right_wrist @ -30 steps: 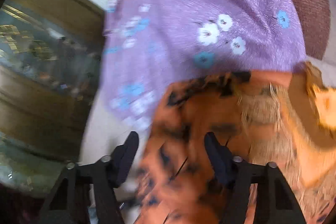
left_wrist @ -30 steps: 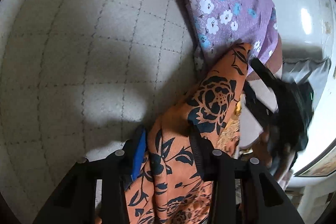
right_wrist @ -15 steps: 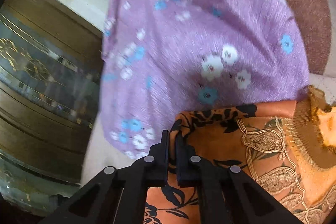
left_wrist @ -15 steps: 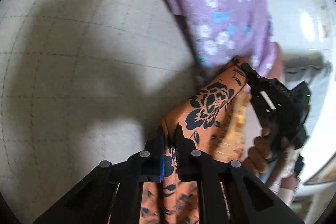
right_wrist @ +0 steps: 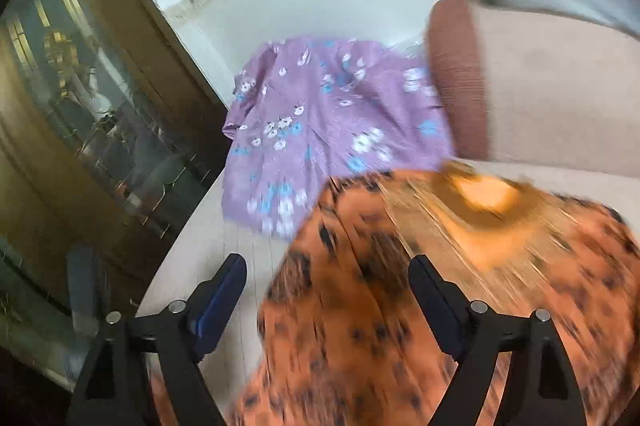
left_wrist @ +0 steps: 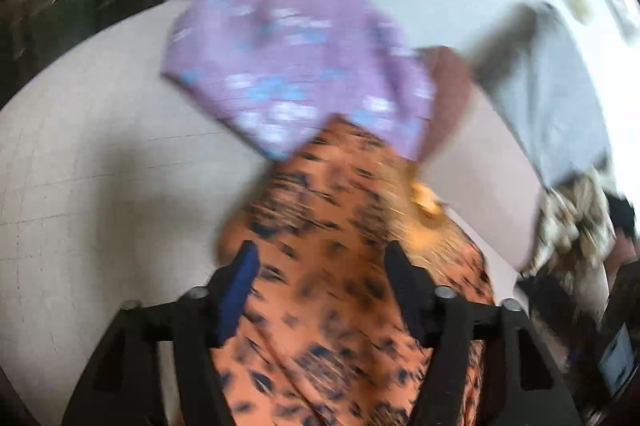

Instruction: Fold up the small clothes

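The left gripper [left_wrist: 320, 266] and right gripper [right_wrist: 328, 278] both hover wide apart over the black-patterned orange cloth garment [left_wrist: 340, 306], gripping nothing. A purple floral garment [right_wrist: 320, 122] touches its far edge on the pale gridded table [left_wrist: 100, 186].

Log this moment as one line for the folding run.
left gripper: open | right gripper: open | orange floral garment: released, lying beside purple floral garment | frames blurred

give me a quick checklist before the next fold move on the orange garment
1. Left gripper open, off the cloth: ok.
2. Right gripper open: ok.
3. Orange garment lying flat on the mat: cannot tell, frames blurred.
4. Orange garment apart from purple floral garment: not ok, their edges meet or overlap.
5. Fold edge or corner to grab located: cannot tell, motion blur.
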{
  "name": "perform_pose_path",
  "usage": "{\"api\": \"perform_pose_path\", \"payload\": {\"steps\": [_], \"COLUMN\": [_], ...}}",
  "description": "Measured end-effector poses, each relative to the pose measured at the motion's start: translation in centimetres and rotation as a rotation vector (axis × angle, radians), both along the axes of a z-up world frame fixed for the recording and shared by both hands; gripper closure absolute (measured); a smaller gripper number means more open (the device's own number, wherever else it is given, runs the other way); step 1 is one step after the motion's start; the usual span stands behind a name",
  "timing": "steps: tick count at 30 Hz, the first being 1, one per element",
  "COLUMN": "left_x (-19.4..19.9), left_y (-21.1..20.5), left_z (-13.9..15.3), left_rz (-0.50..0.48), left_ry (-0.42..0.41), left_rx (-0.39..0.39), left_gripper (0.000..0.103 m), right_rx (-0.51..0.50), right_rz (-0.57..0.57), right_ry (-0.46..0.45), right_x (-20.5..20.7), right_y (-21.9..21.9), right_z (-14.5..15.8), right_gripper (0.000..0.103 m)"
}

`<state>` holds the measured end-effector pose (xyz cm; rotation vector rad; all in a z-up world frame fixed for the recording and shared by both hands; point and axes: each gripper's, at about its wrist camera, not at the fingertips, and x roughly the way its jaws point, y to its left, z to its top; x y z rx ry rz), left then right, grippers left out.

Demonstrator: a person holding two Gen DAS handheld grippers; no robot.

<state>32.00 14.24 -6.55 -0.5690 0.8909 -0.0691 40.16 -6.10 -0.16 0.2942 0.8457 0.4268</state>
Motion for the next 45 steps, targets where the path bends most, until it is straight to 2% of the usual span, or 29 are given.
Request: {"api": "perform_pose_path", "payload": {"steps": [1, 2, 4, 6, 9, 12, 16, 21, 25, 30, 32, 34, 35, 36, 37, 38, 39, 42, 45], "left_x": [-1.2, -1.9, -3.5, -5.3, -8.6, -10.4, -11.9, -12.2, -12.3, -11.6, -11.4, -11.3, -11.2, -11.1, -10.9, -10.8, -10.7, -10.2, -9.4], "left_y": [-1.1, -3.1, -6.6, -10.2, -15.4, -20.0, -25.1, -30.1, -33.3, -36.8, -38.3, -39.3, -39.5, -39.5, -39.4, -39.3, -39.0, -38.4, -37.5], "left_z": [0.6, 1.0, 1.3, 1.0, 0.2, -0.6, -0.9, -1.4, -1.6, -3.0, -3.5, -4.1, -4.4, -4.7, -4.8, -4.9, -4.8, -4.5, -3.5], "left_rz": [-0.038, -0.088, -0.180, -0.235, -0.331, -0.417, -0.498, -0.556, -0.593, -0.623, -0.643, -0.670, -0.667, -0.672, -0.680, -0.682, -0.674, -0.667, -0.670], "left_ry": [-0.019, -0.032, -0.045, -0.036, -0.002, 0.065, 0.112, 0.172, 0.191, 0.230, 0.224, 0.242, 0.258, 0.269, 0.278, 0.283, 0.287, 0.291, 0.299], "left_rx": [0.017, 0.031, 0.040, 0.076, 0.110, 0.127, 0.137, 0.067, 0.071, 0.105, 0.153, 0.163, 0.173, 0.166, 0.150, 0.140, 0.126, 0.092, 0.050], "left_gripper": [0.028, 0.028, 0.028, 0.028, 0.028, 0.028, 0.028, 0.028, 0.028, 0.028, 0.028, 0.028, 0.028, 0.028, 0.028, 0.028, 0.028, 0.028, 0.028], "right_rx": [0.004, 0.031, 0.110, 0.152, 0.164, 0.098, 0.007, 0.028, 0.001, 0.036, 0.036, 0.050, 0.069, 0.068, 0.054, 0.026, 0.025, 0.152, 0.200], "right_rz": [-0.019, -0.069, -0.116, -0.183, -0.294, -0.410, -0.521, -0.587, -0.646, -0.645, -0.664, -0.650, -0.627, -0.601, -0.589, -0.589, -0.602, -0.537, -0.445], "right_ry": [0.010, 0.009, 0.027, 0.072, 0.092, 0.141, 0.187, 0.223, 0.288, 0.384, 0.456, 0.501, 0.508, 0.516, 0.520, 0.523, 0.519, 0.393, 0.281], "right_x": [-1.4, -4.6, -8.7, -12.1, -15.8, -17.2, -18.9, -21.8, -23.7, -23.7, -23.7, -24.0, -23.9, -23.7, -23.7, -23.6, -23.7, -24.4, -24.7], "right_y": [-1.8, -4.0, -7.7, -11.7, -17.9, -22.4, -27.9, -33.3, -36.3, -37.8, -38.4, -38.4, -38.1, -37.5, -37.1, -36.6, -36.4, -35.3, -33.2], "right_z": [0.3, 0.2, -0.5, -1.8, -3.3, -4.9, -5.6, -6.2, -7.7, -12.2, -14.1, -15.3, -15.5, -15.7, -15.6, -15.5, -15.2, -11.8, -8.4], "right_gripper": [0.017, 0.017, 0.017, 0.017, 0.017, 0.019, 0.020, 0.020, 0.020, 0.022, 0.034, 0.039, 0.050, 0.054, 0.063, 0.084, 0.096, 0.098, 0.098]}}
